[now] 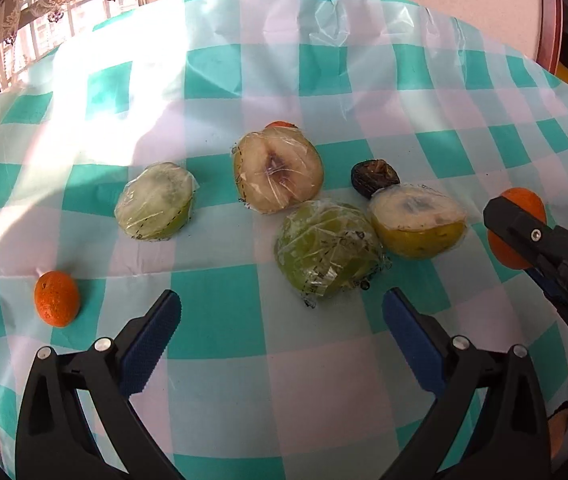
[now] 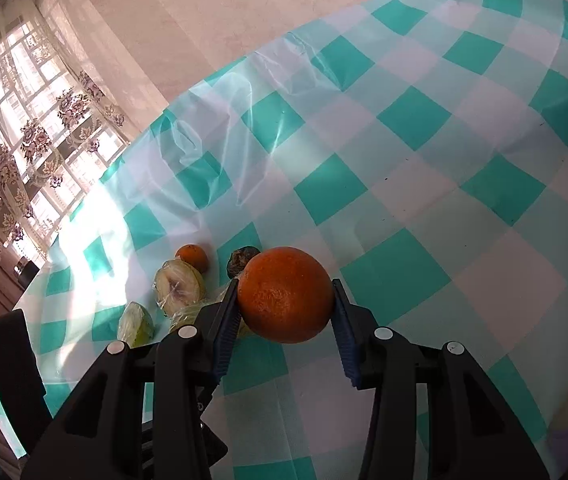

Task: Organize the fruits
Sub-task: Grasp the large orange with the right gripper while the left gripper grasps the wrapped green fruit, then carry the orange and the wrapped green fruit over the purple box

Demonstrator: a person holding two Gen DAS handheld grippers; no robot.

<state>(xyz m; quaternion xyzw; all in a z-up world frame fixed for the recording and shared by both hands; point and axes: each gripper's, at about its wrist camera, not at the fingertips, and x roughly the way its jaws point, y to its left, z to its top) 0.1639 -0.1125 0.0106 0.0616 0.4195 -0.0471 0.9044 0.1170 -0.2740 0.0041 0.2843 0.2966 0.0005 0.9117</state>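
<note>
My right gripper (image 2: 286,300) is shut on a large orange (image 2: 284,280), with a blue pad pressed on each side. In the left wrist view this orange (image 1: 524,202) shows at the far right, gripped by the right gripper (image 1: 512,232). My left gripper (image 1: 282,305) is open with nothing between its fingers, just short of a plastic-wrapped green fruit (image 1: 328,248). Around that fruit lie a yellow cut half (image 1: 418,222), a wrapped pale half with a dark core (image 1: 279,170), a wrapped green half (image 1: 155,202) and a dark shrivelled fruit (image 1: 374,178). A small orange (image 1: 56,299) lies left of the left gripper.
The fruits lie on a teal-and-white checked tablecloth (image 1: 219,312) under shiny plastic. Another small orange (image 2: 191,257) sits behind the pale half. A dark chair back (image 2: 7,360) stands at the table's left edge, below a curtained window (image 2: 23,152). Bare cloth stretches far and right.
</note>
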